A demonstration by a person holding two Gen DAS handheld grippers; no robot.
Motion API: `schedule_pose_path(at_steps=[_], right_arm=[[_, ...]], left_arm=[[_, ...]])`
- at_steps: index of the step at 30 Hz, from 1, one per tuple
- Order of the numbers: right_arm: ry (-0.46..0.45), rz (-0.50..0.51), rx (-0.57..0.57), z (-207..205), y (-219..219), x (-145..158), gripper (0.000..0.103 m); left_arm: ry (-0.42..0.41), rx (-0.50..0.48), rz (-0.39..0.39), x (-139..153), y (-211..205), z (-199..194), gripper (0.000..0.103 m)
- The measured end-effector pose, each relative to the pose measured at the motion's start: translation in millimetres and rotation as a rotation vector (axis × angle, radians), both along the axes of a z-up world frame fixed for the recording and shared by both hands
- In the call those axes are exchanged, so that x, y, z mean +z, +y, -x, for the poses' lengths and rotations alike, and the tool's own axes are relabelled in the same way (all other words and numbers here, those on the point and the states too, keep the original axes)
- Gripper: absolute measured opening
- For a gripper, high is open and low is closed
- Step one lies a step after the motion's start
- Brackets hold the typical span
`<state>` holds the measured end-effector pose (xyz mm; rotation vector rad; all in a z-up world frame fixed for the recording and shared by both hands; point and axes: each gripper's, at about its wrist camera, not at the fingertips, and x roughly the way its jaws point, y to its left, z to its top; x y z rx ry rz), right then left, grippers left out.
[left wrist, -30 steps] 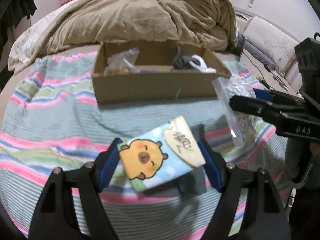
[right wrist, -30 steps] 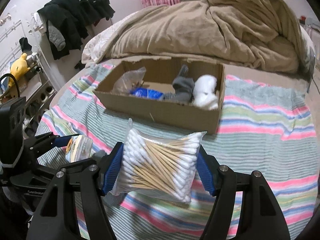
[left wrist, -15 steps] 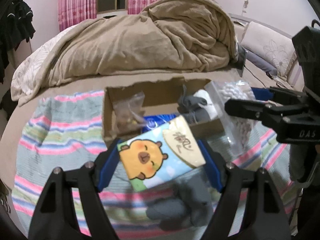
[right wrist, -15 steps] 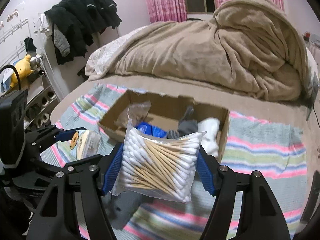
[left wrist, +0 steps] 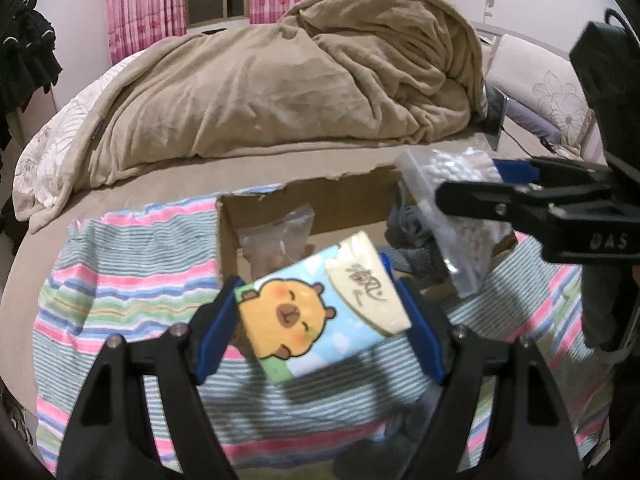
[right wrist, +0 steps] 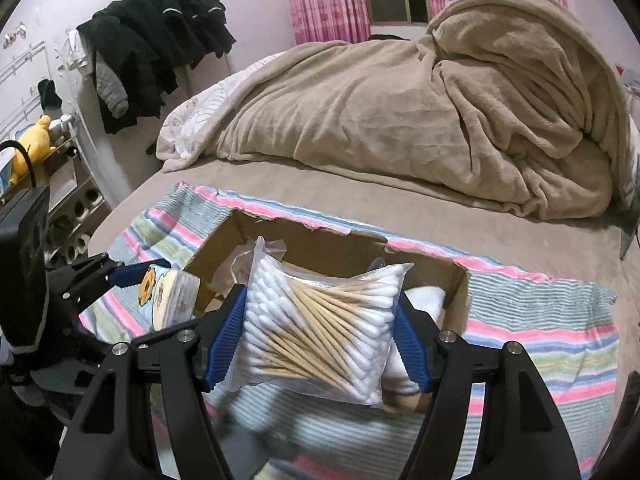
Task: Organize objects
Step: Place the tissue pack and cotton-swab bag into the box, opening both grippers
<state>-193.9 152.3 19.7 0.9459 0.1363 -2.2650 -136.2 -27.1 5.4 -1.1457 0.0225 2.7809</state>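
While both grippers hang over the near edge of the cardboard box [right wrist: 328,248], each has a load. Left gripper [left wrist: 320,320]: jaws about mid-width, blue pads clamped on a tissue pack [left wrist: 316,312] with a capybara print, held tilted above the striped blanket [left wrist: 132,264]. Right gripper [right wrist: 320,332]: similar width, pads pressed on a clear bag of cotton swabs [right wrist: 320,320], above the box's front wall. Inside the box: a clear bag [left wrist: 280,232], something white [right wrist: 424,300]. Beige duvet [right wrist: 420,120] heaped behind.
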Motion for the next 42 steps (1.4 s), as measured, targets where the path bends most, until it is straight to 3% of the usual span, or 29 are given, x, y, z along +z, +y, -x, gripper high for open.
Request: schedule_pose_path(at_steps=[12,24,28,31,34,42], right_arm=[[-0.066,-0.029,-0.012,42,-24,-30,0.072],[-0.131,-0.028,0.018,59,-38,-49,0.072],[-0.118,-0.009,0.003,59,-33,-48,0.086],[-0.114,0.008,-0.015,60,-26,-44,0.086],[-0.104,0.020,-0.031,57,-20,-38,0.086],[-0.089,0.023,-0.103,44,2,-27,0.086]], left_arm=[[-0.026,0.004,-0.019,-12,-7,26,0.077],[-0.069,-0.051,-0.001,-24,7,43,0.078],[-0.082,-0.048,0.002,-27,8,45,0.078],[-0.075,-0.044,0.006,-25,9,46,0.081],[-0.062,-0.048,-0.003,-21,10,44,0.090],[-0.052,-0.034,-0.004,-9,9,29,0.091]])
